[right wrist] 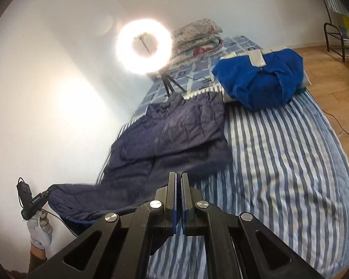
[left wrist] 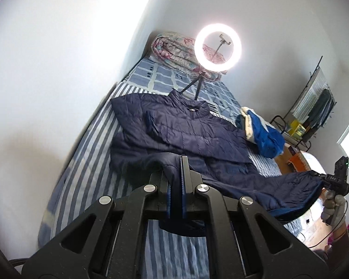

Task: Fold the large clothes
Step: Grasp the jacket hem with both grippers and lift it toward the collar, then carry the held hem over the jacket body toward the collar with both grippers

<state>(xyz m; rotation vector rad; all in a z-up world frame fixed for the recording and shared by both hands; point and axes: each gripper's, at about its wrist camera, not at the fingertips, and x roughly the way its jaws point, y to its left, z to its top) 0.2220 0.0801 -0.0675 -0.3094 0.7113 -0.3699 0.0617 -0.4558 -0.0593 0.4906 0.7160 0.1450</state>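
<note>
I hold the jacket [left wrist: 188,130] by its bottom hem, lifted off the striped bed [right wrist: 279,162]; collar end lies flat near the ring light [left wrist: 217,46]. My left gripper [left wrist: 181,176] and right gripper [right wrist: 178,193] each pinch hem fabric, jaws pressed together. Next, I judge, carry both corners evenly toward the collar to fold it in half.

Two jackets — one navy jacket [left wrist: 188,127], one blue jacket [right wrist: 259,79] — one ring light [left wrist: 217,47].

Both tools [left wrist: 181,162] [right wrist: 178,181] are matte black with silver screws and blue-lined fingers; the hand [right wrist: 40,227] wears a grey glove.
</note>
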